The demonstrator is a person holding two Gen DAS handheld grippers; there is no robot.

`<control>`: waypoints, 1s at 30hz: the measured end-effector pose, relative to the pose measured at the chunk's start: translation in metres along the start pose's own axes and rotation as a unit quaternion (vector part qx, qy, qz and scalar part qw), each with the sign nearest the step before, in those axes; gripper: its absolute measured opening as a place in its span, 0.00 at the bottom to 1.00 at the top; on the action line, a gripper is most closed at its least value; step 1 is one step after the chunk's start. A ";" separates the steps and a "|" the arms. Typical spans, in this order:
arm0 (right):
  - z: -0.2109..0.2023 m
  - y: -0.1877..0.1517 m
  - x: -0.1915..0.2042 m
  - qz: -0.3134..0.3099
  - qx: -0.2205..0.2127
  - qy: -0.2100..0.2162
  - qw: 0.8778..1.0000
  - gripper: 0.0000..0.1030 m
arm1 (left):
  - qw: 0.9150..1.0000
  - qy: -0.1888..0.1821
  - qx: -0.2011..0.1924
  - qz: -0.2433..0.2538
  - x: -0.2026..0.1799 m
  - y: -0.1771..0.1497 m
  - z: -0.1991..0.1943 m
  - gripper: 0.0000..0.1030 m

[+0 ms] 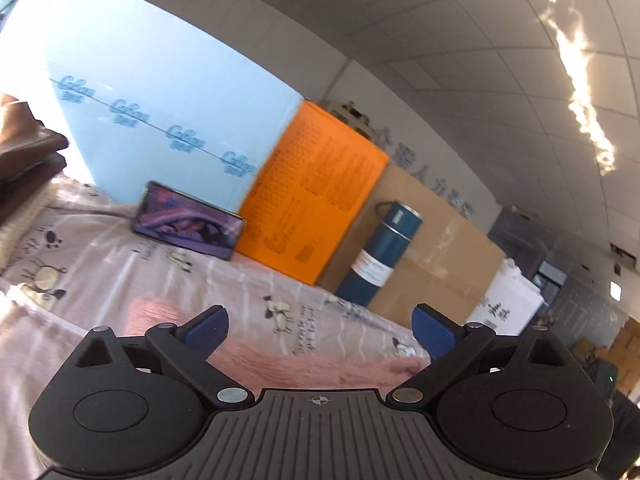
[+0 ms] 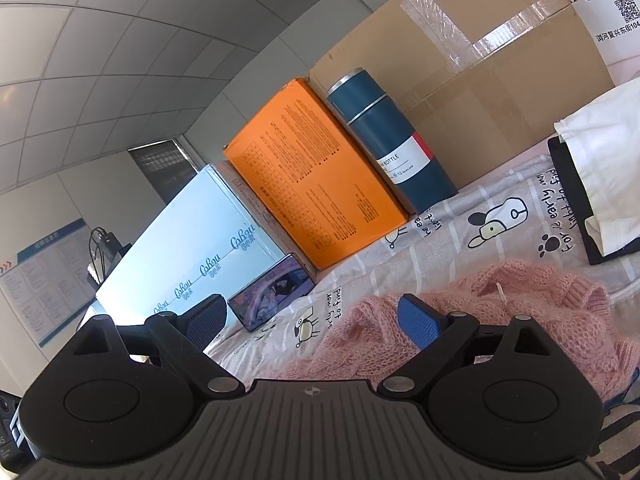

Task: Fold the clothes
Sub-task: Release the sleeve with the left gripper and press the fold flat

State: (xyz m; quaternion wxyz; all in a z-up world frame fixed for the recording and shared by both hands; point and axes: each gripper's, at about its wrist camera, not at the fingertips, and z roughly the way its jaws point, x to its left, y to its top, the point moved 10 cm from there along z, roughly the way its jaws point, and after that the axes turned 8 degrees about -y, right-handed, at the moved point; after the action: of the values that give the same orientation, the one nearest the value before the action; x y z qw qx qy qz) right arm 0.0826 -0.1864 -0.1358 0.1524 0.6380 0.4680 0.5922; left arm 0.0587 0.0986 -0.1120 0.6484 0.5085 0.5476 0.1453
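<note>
We note the pink sweater (image 2: pixel 492 320) lies on the printed bed sheet (image 2: pixel 460 220), below and ahead of both grippers. From the right gripper (image 2: pixel 316 320) the knit spreads from under the jaws off to the right, its right pad sitting in front of the fabric, the left pad over bare sheet. From the left gripper (image 1: pixel 320 330) we see only a low pink strip (image 1: pixel 280 364) running crosswise beneath the fingertips. We judge the right hand nearer to the bulk of the garment; the left looks over an edge of it.

Both sets of jaws stand wide apart with nothing between the pads (no fabric pinched in either view).

The sweater is a loose, fuzzy cable knit, bunched and rumpled, with a ribbed cuff or hem at its far right; we cannot make out its long axis. It looks soft and likely to drag rather than slide. Not yet folded, in our judgement.
</note>
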 end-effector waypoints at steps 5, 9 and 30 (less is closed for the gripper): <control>0.000 -0.001 0.001 -0.003 0.000 -0.001 1.000 0.90 | 0.988 0.102 -0.022 -0.118 0.065 0.008 -0.025 0.97; 0.001 -0.001 0.000 -0.006 0.000 -0.005 1.000 0.90 | 0.981 0.116 0.001 -0.152 0.082 -0.008 -0.025 0.97; 0.001 -0.002 0.001 -0.014 -0.001 -0.010 1.000 0.91 | 0.991 0.073 0.067 -0.094 0.062 -0.047 0.013 0.92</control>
State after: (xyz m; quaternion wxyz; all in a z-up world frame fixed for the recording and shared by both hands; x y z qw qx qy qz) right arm 0.0829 -0.1844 -0.1373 0.1653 0.6372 0.4747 0.5842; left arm 0.0747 0.1176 -0.1873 0.5822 0.4846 0.6475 0.0834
